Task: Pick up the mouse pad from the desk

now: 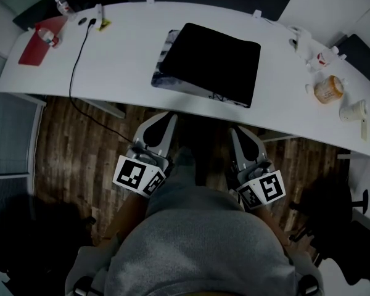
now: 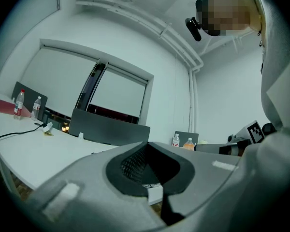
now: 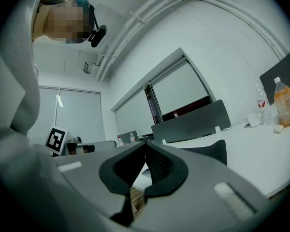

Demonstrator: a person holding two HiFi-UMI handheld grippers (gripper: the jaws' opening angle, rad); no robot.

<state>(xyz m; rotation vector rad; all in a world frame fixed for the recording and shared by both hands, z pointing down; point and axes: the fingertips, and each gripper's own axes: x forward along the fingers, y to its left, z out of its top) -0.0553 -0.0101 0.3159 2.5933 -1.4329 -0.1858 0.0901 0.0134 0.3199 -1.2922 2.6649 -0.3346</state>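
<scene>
- Grippers?
- Both closed, empty: left gripper [image 1: 166, 118], right gripper [image 1: 237, 132], short of the desk [image 1: 129, 54]. The mouse pad [image 1: 213, 63] lies flat near its front edge.
- Risk?
- Unopened jaws would likely shove it (the patterned sheet [image 1: 165, 60] beneath might follow).

Mouse pad [image 1: 213, 63] on white desk [image 1: 129, 57]

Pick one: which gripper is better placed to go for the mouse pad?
Left, narrowly. The left gripper sits nearer the front edge of the mouse pad than the right gripper. Both are shut, empty, short of the desk.
</scene>
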